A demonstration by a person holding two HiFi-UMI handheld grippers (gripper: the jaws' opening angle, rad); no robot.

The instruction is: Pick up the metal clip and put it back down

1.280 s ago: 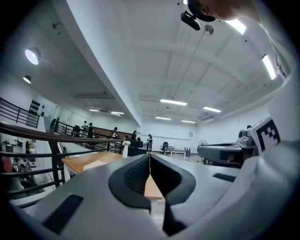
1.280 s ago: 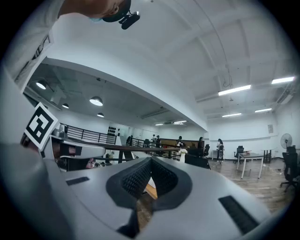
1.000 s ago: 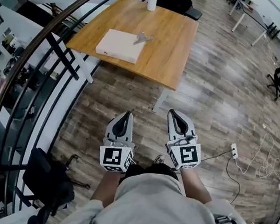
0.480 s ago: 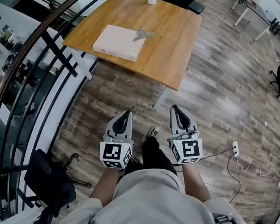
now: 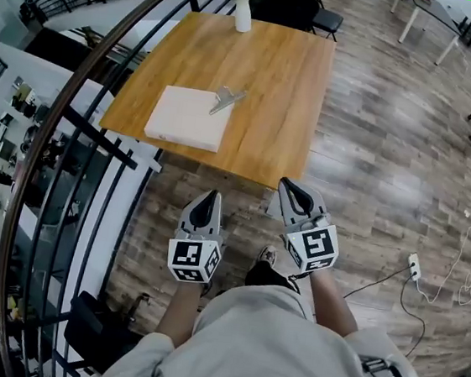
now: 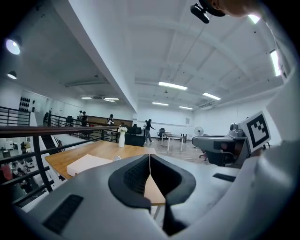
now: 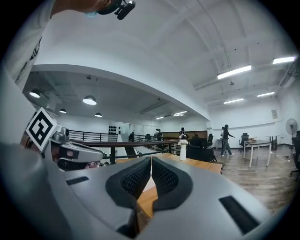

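The left gripper (image 5: 210,197) has its jaws pressed together with nothing between them; in its own view the two dark pads meet in one thin line. The right gripper (image 5: 289,190) is the same, clenched and empty. Both are held side by side in front of the person's body and point nearly level toward the wooden table (image 5: 273,78). Both are short of its near edge, above the plank floor (image 5: 366,156).

The metal clip (image 5: 227,100) lies on the table, and one end seems to rest on the far right corner of a flat white box (image 5: 184,117). It is well apart from both grippers. A white vase (image 5: 242,15) with flowers stands at the far edge of the table, away from the clip.

I judge that the task is at its very beginning: the reach to the clip, with no pick yet. The next move calls for bringing one gripper over the table to the clip. Its jaws should open before it arrives and go around the thin metal, so that closing does not push the clip off the box
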